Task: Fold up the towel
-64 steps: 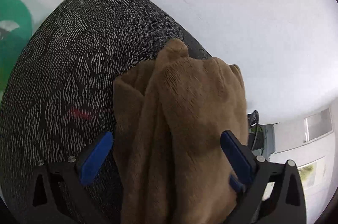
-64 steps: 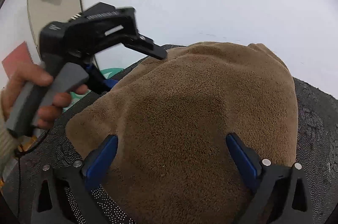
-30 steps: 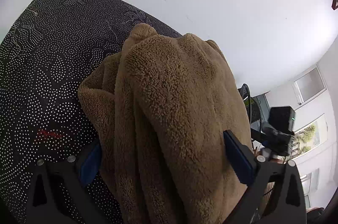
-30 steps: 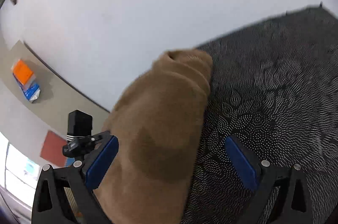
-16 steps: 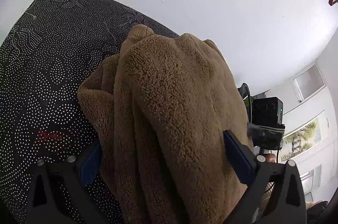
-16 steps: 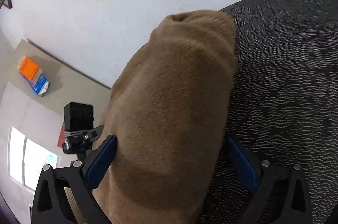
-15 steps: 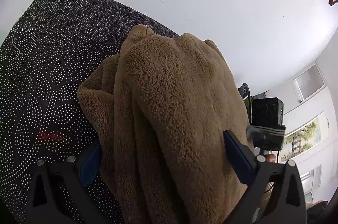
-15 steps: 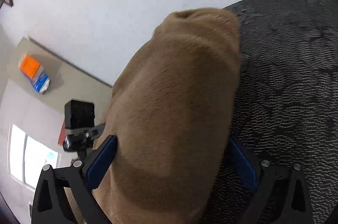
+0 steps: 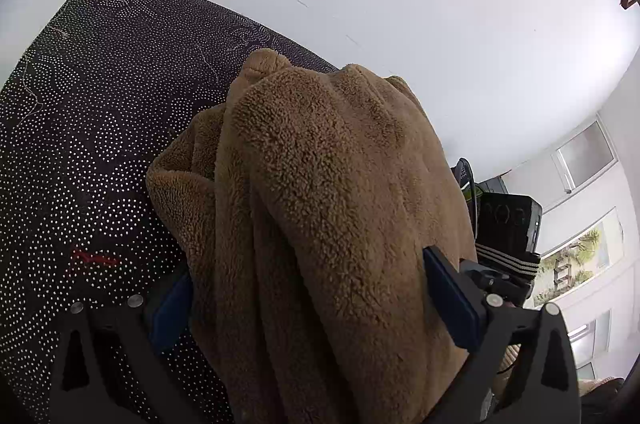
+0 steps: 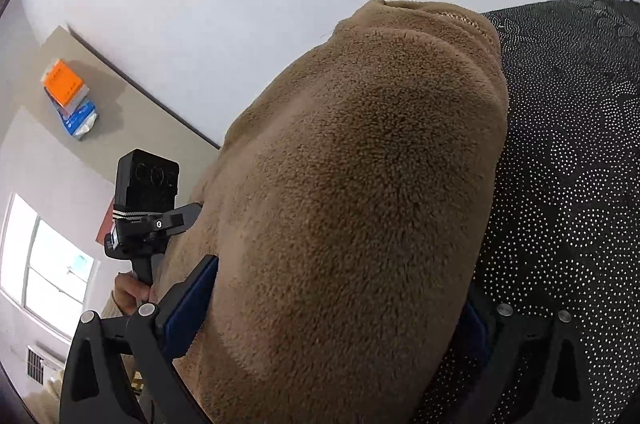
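A brown fluffy towel (image 9: 340, 204) is bunched up over the black dotted tablecloth (image 9: 100, 124). It fills the space between the fingers of my left gripper (image 9: 312, 300), whose jaws stand wide apart. In the right wrist view the same towel (image 10: 360, 184) bulges between the spread fingers of my right gripper (image 10: 336, 308) and hides most of its right pad. The tablecloth (image 10: 568, 144) shows to the right of it. Each view shows the other gripper's black camera block just behind the towel: the right one (image 9: 508, 220), and the left one (image 10: 146, 184) with a hand (image 10: 132, 290) below it.
A plain white wall fills the background of both views. Orange and blue packets (image 10: 66, 88) lie on a beige surface at the left. A bright window (image 10: 48, 264) is at the lower left, and windows (image 9: 584, 160) are at the right of the left wrist view.
The towel has swung from the right gripper's left finger to fill its whole gap. The two grippers have come closer together. Finger spacing has stayed the same on both.
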Action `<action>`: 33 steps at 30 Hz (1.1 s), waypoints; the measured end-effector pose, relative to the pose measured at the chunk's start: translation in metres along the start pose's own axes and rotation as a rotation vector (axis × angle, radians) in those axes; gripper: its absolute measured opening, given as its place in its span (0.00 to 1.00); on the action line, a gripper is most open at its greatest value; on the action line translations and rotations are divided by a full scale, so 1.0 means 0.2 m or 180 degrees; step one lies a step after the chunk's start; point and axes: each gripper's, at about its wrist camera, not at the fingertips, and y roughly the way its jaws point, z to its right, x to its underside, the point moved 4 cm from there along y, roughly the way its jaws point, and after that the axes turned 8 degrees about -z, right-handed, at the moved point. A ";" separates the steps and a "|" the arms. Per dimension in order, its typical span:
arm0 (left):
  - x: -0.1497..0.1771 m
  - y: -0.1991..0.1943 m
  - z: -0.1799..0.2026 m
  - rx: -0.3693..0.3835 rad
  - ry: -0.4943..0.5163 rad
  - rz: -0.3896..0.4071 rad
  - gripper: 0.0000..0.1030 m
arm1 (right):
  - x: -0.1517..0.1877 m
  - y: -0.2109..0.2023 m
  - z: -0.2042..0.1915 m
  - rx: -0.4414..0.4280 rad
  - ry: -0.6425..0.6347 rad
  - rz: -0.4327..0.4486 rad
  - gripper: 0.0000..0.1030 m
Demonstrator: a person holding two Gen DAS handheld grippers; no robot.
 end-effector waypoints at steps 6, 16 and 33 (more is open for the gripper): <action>0.01 -0.04 0.01 -0.0003 0.0011 0.0009 0.99 | 0.03 0.00 -0.02 0.0040 -0.0099 0.0054 1.00; 0.04 -0.06 0.05 -0.0125 0.0009 0.0048 0.99 | 0.05 0.00 -0.04 0.0246 -0.0062 0.0080 0.89; 0.16 -0.09 0.65 -0.0389 0.0433 -0.0005 0.59 | 0.19 -0.52 -0.19 0.0464 -0.0181 0.0773 0.59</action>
